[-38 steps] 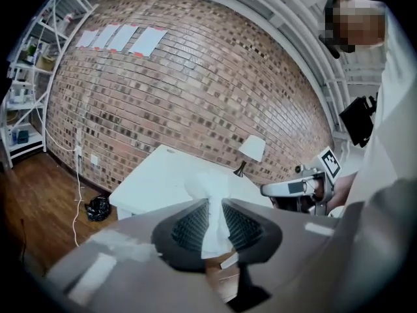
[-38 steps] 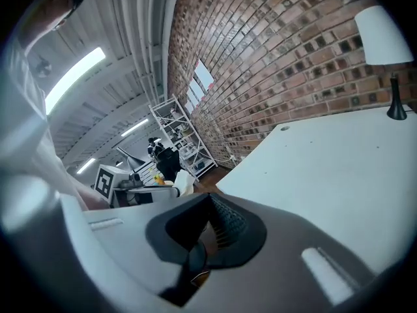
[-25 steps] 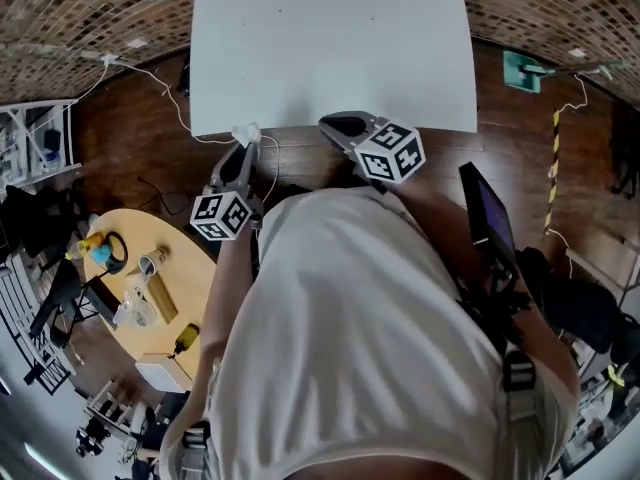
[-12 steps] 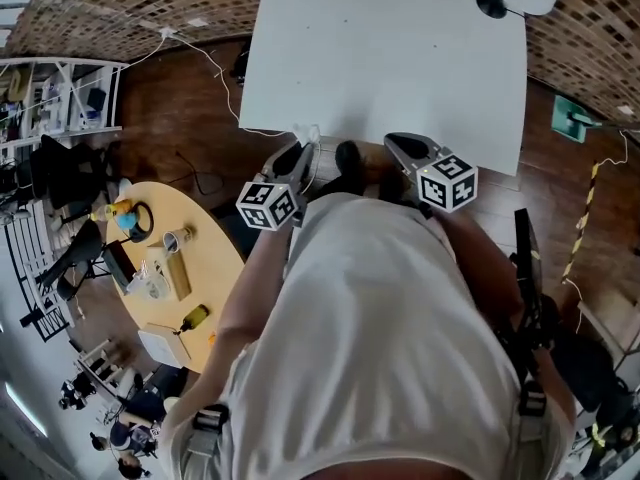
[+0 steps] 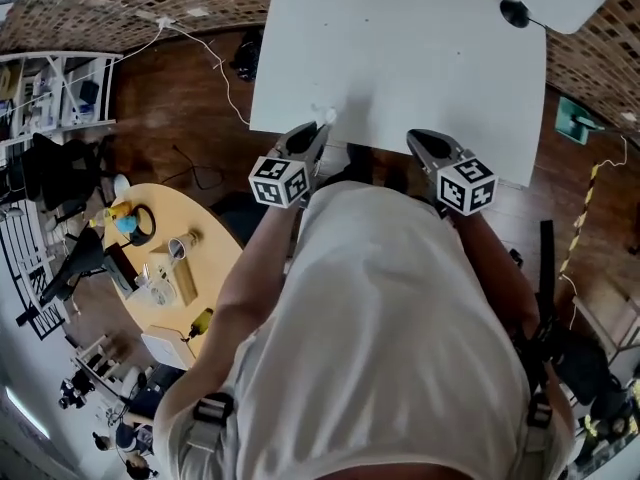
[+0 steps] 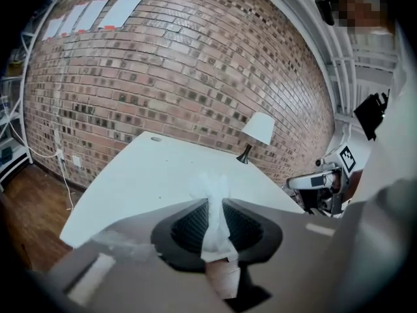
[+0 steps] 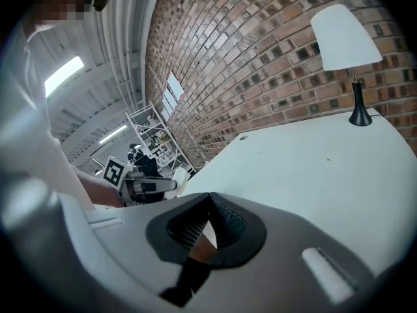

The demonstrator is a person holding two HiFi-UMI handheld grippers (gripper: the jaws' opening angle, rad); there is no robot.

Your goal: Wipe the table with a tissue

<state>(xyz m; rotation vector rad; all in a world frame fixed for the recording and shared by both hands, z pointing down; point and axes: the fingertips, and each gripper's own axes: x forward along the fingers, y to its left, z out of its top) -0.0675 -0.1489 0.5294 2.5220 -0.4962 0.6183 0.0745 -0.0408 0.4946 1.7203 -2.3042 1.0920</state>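
A crumpled white tissue [image 6: 212, 207] sticks up between the pads of my left gripper [image 6: 214, 204], which is shut on it. In the head view that tissue [image 5: 323, 115] hangs at the near edge of the white table [image 5: 400, 58], with the left gripper [image 5: 318, 126] just reaching the edge. My right gripper [image 5: 415, 136] sits a little to the right at the same edge. Its jaws meet at the tips in the right gripper view, and the right gripper [image 7: 210, 195] is shut with nothing in it. The table [image 7: 313, 168] stretches ahead of both.
A white lamp [image 7: 343, 38] with a black base [image 5: 514, 11] stands at the table's far right corner. An oval yellow table [image 5: 200, 268] with several small items is on the left. White shelves [image 5: 50, 93] and cables lie on the wooden floor [image 5: 180, 118].
Both grippers have moved forward from over the floor to the table's near edge. The tissue stays pinched in the left gripper and now hangs at that edge.
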